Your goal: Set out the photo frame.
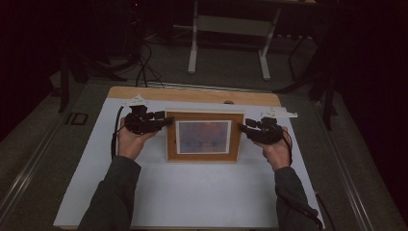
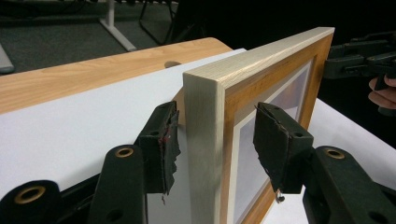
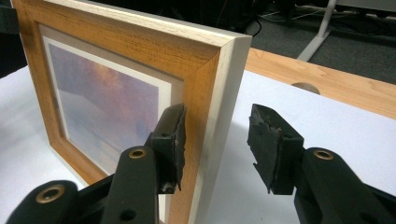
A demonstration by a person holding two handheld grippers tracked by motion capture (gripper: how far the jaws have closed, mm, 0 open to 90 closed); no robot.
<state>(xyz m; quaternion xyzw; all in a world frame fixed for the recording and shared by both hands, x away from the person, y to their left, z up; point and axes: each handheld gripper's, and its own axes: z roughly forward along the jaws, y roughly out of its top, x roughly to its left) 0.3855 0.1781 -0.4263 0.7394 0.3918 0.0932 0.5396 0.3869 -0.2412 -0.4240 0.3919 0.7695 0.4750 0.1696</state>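
Standing upright near the far edge of the white sheet (image 1: 192,192), picture frame (image 1: 204,137), long axis running left to right across the surface, picture side facing the near edge. Straddling the frame's left end, left gripper (image 2: 215,140): jaws wide, a clear gap showing between each pad and the wood, nothing clamped. Same story at the right end with right gripper (image 3: 215,140): jaws well apart, one pad just beside the front face, possibly brushing it, the other clear of the back. Held by neither, resting on the sheet.
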